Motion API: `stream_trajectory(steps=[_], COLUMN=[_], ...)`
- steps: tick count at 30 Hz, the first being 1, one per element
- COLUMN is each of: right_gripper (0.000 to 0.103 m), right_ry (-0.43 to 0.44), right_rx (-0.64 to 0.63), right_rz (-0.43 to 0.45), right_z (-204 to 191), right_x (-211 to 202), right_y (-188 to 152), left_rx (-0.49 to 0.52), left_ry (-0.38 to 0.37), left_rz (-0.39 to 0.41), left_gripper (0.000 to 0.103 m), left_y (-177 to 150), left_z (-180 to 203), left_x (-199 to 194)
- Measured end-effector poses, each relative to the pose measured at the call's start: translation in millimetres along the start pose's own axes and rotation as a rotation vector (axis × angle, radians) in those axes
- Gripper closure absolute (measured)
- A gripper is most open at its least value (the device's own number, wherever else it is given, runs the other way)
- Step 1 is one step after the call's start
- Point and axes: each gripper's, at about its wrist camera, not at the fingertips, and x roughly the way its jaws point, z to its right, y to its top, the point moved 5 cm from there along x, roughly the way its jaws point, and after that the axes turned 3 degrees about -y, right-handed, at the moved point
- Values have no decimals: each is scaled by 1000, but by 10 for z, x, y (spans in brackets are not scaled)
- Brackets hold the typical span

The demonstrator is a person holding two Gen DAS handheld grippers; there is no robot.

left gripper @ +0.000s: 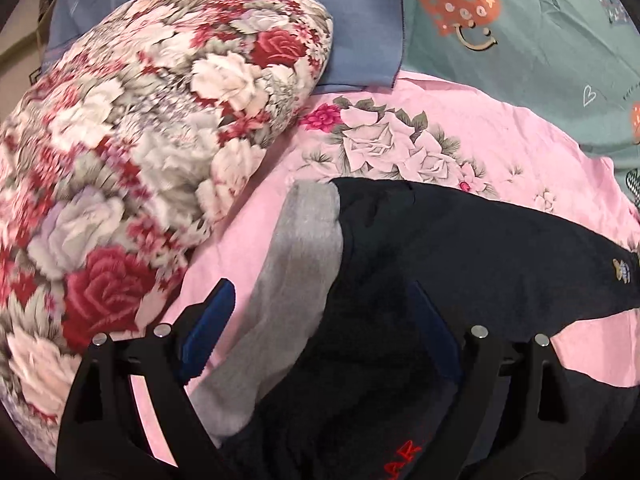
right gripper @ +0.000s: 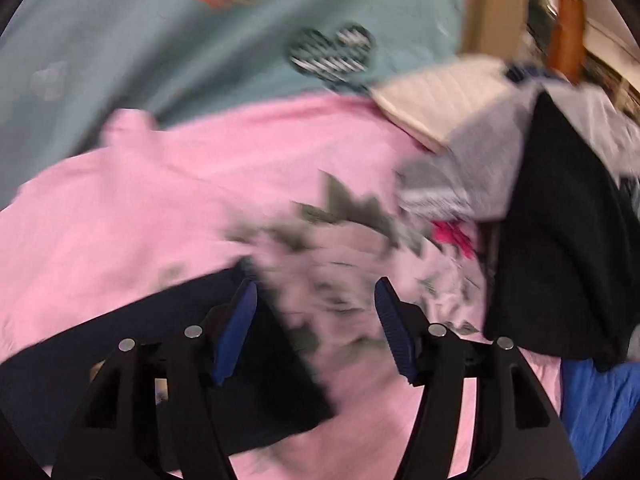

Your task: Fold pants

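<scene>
On pink floral sheet [left gripper: 520, 136] our dark pants [left gripper: 460, 240] lie lengthwise left-to-right, grey lining end leftward; left gripper [left gripper: 320, 320] spread wide above them, right gripper [right gripper: 316, 320] released, nothing held.

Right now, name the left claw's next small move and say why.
Probably lower the left claw and close it on the pants: it is open, with the dark cloth and its grey lining lying between its fingers, ungripped, on the pink sheet.
</scene>
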Motion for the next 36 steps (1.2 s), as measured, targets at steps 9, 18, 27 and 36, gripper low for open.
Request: stream_trajectory(steps=[9, 18, 27, 36], right_gripper=[30, 80, 96, 59], right_ry=[526, 726, 417, 754], right_rx=[-442, -569, -275, -601], right_rz=[-167, -274, -200, -299], right_z=[-2114, -3805, -2647, -3701], right_x=[-744, -1078, -250, -949], right_y=[-805, -1389, -549, -1377], left_rx=[-97, -27, -60, -108], left_ry=[18, 164, 215, 254], left_rz=[-87, -82, -164, -160], left_gripper=[14, 14, 4, 4], left_y=[20, 237, 231, 204], left_z=[-204, -48, -167, -187], left_x=[244, 505, 712, 711])
